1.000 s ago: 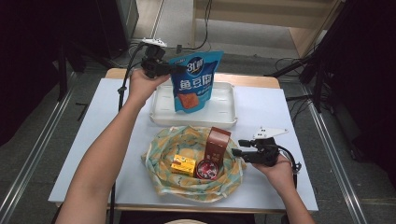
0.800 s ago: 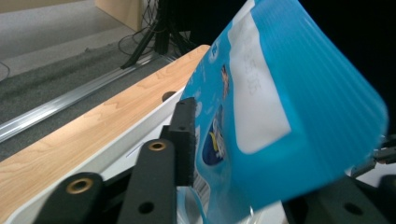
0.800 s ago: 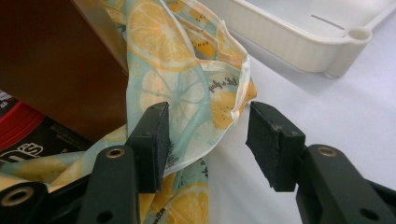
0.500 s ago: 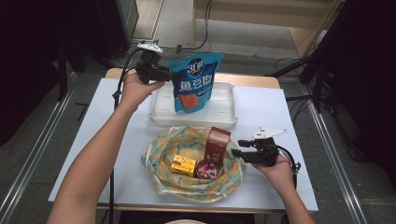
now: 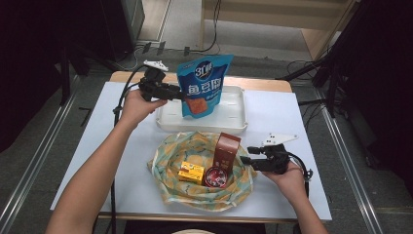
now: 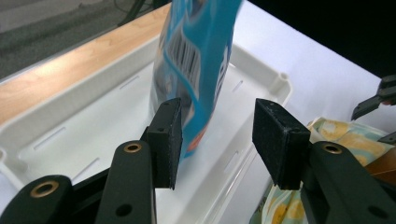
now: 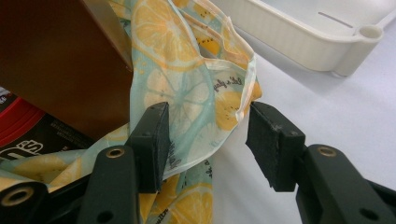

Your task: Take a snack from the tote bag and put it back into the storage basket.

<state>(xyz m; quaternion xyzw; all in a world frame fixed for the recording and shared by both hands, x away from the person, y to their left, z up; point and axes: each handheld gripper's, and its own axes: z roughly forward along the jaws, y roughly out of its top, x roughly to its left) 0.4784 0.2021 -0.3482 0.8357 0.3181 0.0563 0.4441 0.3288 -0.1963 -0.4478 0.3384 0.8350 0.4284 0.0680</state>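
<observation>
White tray (image 5: 234,124) at far centre now has the blue snack pouch (image 5: 202,85) standing in it; left gripper (image 6: 217,133) jaws have just been opening, pads off the pouch, so it's released & placement looks done; right gripper (image 7: 205,140) gapes around the lemon-print bag (image 7: 196,93) rim, no squeeze.

Glossy blue foil snack pouch (image 5: 203,85); smooth white plastic tray (image 5: 234,119), slight sheen; thin lemon-print cloth bag (image 5: 168,168), soft and creased; matt black rubbery claw pads (image 6: 279,137); matt white surface (image 5: 292,114) with wooden edge.
</observation>
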